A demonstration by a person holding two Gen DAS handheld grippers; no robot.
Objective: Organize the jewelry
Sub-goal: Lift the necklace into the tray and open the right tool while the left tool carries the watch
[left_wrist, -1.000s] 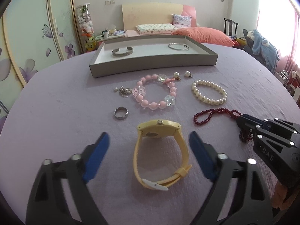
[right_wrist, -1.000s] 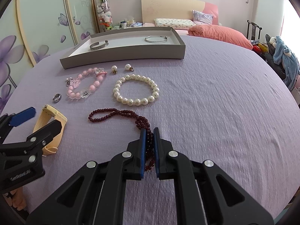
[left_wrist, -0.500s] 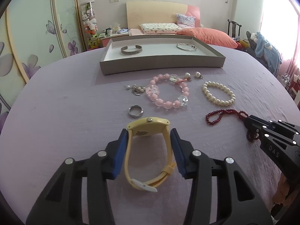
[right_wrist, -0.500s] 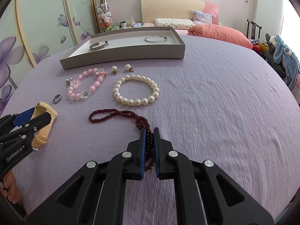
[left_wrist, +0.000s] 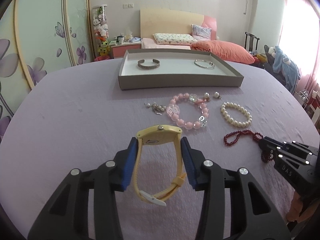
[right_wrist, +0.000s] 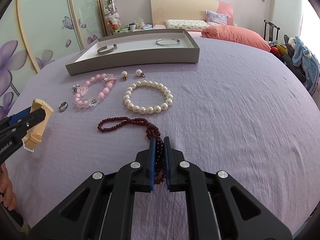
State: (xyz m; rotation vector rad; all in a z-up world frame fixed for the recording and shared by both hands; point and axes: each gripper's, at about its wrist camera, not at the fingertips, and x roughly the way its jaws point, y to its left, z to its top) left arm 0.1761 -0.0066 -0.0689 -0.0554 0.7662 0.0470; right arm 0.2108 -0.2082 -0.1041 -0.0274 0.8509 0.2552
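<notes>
My left gripper [left_wrist: 159, 146] is shut on a yellow wristwatch [left_wrist: 158, 138] and holds it lifted off the purple cloth; the watch also shows in the right wrist view [right_wrist: 41, 118]. My right gripper [right_wrist: 159, 144] is shut on a dark red bead necklace [right_wrist: 128, 122] that trails left across the cloth; it also shows in the left wrist view [left_wrist: 240, 137]. A grey tray [left_wrist: 180, 83] at the back holds a silver cuff [left_wrist: 148, 64] and a thin bangle [left_wrist: 204, 64].
On the cloth in front of the tray lie a pink bead bracelet [left_wrist: 187, 111], a pearl bracelet [left_wrist: 236, 115], two pearl earrings [right_wrist: 131, 74], a small silver charm cluster [left_wrist: 157, 108] and a silver ring [right_wrist: 63, 106]. A bed stands behind the table.
My left gripper closed around the yellow watch and lifted it off the cloth. My right gripper stayed shut on the red necklace without moving.
</notes>
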